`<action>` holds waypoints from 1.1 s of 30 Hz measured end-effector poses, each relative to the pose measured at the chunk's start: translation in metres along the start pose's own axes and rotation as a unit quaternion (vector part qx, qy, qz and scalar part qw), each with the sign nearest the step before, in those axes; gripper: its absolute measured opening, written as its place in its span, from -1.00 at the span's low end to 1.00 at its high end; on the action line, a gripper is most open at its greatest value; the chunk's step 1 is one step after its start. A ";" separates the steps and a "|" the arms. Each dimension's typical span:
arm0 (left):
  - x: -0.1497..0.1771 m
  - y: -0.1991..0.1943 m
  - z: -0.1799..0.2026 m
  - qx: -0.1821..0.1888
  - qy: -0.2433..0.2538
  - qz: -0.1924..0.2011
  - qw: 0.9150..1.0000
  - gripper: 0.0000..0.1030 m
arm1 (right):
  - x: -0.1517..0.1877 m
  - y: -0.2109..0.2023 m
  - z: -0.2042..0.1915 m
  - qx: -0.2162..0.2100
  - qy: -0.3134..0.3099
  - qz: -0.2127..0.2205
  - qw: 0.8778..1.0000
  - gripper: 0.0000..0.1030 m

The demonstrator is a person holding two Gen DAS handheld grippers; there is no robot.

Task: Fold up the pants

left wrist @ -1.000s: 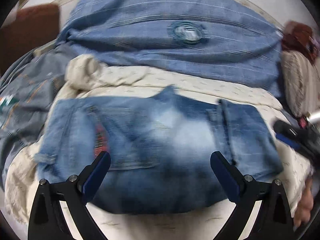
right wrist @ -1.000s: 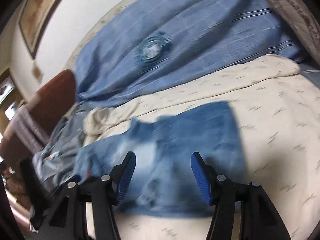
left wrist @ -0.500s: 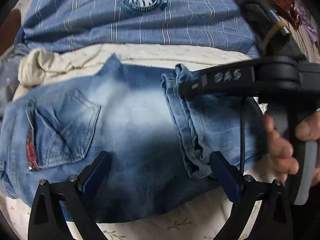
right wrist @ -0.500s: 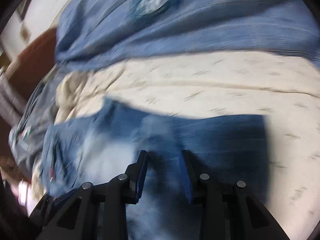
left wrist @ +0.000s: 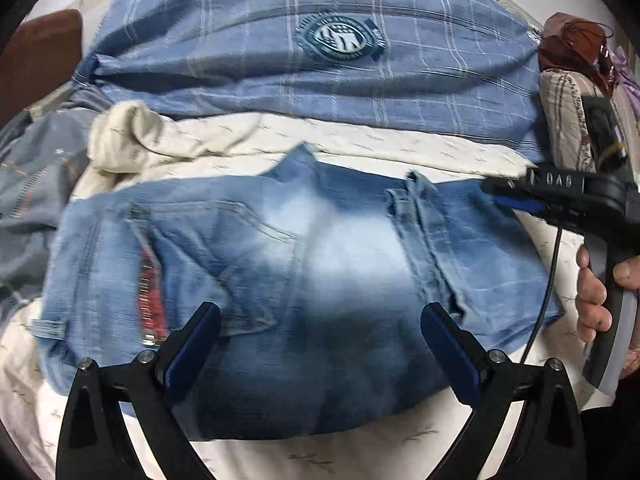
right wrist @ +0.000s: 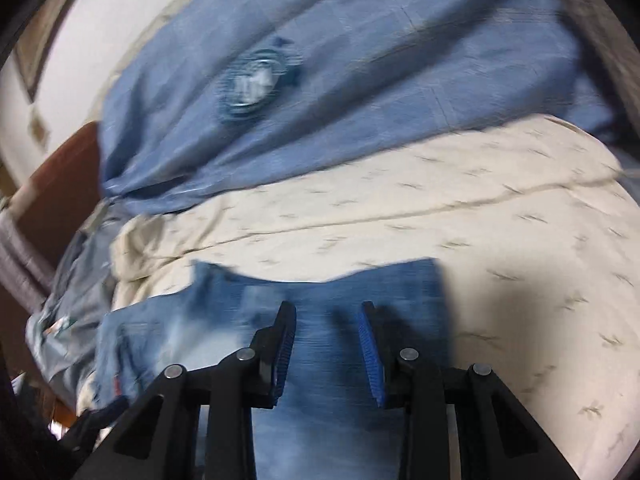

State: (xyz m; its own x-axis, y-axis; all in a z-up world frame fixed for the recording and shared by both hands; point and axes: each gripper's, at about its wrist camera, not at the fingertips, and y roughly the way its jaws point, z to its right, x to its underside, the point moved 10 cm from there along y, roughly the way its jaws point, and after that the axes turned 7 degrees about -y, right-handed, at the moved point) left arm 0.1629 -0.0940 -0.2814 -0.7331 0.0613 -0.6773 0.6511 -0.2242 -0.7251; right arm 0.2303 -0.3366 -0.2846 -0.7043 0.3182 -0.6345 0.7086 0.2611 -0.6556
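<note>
Denim fills the space under both my tools. Nearest me in the left wrist view, my left gripper [left wrist: 320, 344] has its jaws spread wide, blue pads well apart, hovering over the folded jeans [left wrist: 280, 288] with nothing between the pads. In the right wrist view, my right gripper [right wrist: 326, 344] has its jaws part-way apart over the same denim; a clear gap shows between the pads and I see no fabric pinched there, though the view is blurred.

The jeans lie folded into a broad block on the cream bedsheet [left wrist: 400, 144], back pocket [left wrist: 248, 256] facing up on the left half, a red label [left wrist: 150, 296] near the left edge. A hemmed leg end [left wrist: 432, 240] is laid across the right portion. At the right side of the left wrist view my right hand [left wrist: 596, 292] grips the handle of the other tool, whose tip reaches just over the far right corner of the jeans; whether it touches the cloth I cannot tell.

Beyond the jeans, a bunched cream cloth [left wrist: 128, 136] sits to the left on the sheet. Farther back lies a blue checked blanket [left wrist: 280, 80] with a round emblem [left wrist: 340, 40], and a grey garment [left wrist: 32, 184] spreads at the left edge.
</note>
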 end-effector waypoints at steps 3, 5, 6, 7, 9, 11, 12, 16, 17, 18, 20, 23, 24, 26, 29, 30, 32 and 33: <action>-0.005 -0.005 -0.014 -0.021 -0.002 0.014 1.000 0.94 | 0.012 0.018 0.008 0.005 0.007 -0.032 0.999 -0.32; -0.010 -0.011 -0.024 -0.031 -0.006 0.025 0.999 0.94 | 0.011 0.016 0.003 0.014 -0.008 -0.024 1.000 -0.33; -0.013 -0.013 -0.029 -0.038 -0.009 0.031 0.999 0.94 | 0.012 0.010 -0.003 0.007 -0.012 -0.018 1.000 -0.32; -0.016 -0.013 -0.035 -0.044 -0.012 0.035 0.998 0.94 | 0.014 0.006 -0.006 -0.003 -0.013 -0.018 1.000 -0.32; -0.019 -0.015 -0.045 -0.053 -0.019 0.041 0.998 0.94 | 0.022 -0.007 -0.012 -0.019 -0.021 -0.021 0.999 -0.32; -0.022 -0.018 -0.055 -0.061 -0.027 0.045 0.997 0.94 | 0.030 -0.015 -0.026 -0.026 -0.043 -0.020 0.999 -0.32; -0.024 -0.019 -0.061 -0.065 -0.034 0.048 0.996 0.94 | 0.036 -0.022 -0.035 -0.030 -0.061 -0.017 0.998 -0.32; -0.028 -0.025 -0.080 -0.079 -0.064 0.054 0.993 0.94 | 0.067 -0.023 -0.054 -0.035 -0.093 -0.043 0.994 -0.32; -0.029 -0.027 -0.085 -0.083 -0.070 0.057 0.992 0.94 | 0.075 -0.021 -0.056 -0.032 -0.100 -0.055 0.993 -0.32; -0.029 -0.030 -0.087 -0.085 -0.074 0.060 0.992 0.94 | 0.086 -0.015 -0.059 -0.021 -0.116 -0.074 0.990 -0.31; -0.031 -0.033 -0.092 -0.089 -0.081 0.066 0.990 0.94 | 0.092 -0.011 -0.067 0.017 -0.170 -0.069 0.983 -0.31; -0.030 -0.037 -0.096 -0.094 -0.084 0.071 0.989 0.94 | 0.085 -0.012 -0.072 0.009 -0.177 -0.061 0.982 -0.31; -0.030 -0.038 -0.097 -0.097 -0.084 0.071 0.989 0.94 | 0.077 -0.014 -0.071 -0.003 -0.156 -0.050 0.986 -0.31; -0.030 -0.038 -0.099 -0.105 -0.080 0.072 0.989 0.94 | 0.058 -0.016 -0.068 -0.004 -0.132 -0.021 0.991 -0.31; -0.029 -0.038 -0.106 -0.108 -0.083 0.068 0.988 0.94 | 0.028 -0.012 -0.059 0.031 -0.118 0.017 0.992 -0.31; -0.028 -0.038 -0.109 -0.109 -0.084 0.066 0.988 0.94 | 0.019 -0.004 -0.054 0.045 -0.107 0.018 0.993 -0.31; -0.027 -0.039 -0.114 -0.112 -0.084 0.064 0.988 0.94 | 0.009 0.007 -0.049 0.061 -0.094 0.018 0.993 -0.31; -0.027 -0.039 -0.117 -0.117 -0.083 0.065 0.988 0.94 | 0.005 0.011 -0.047 0.067 -0.092 0.020 0.993 -0.31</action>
State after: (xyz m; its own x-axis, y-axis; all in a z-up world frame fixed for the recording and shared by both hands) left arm 0.1800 0.0269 -0.2492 -0.6502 -0.1171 -0.7506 0.7549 0.0116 -0.6557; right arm 0.2364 -0.2890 -0.2754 -0.6810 0.1513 -0.7165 0.7322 0.1244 -0.6696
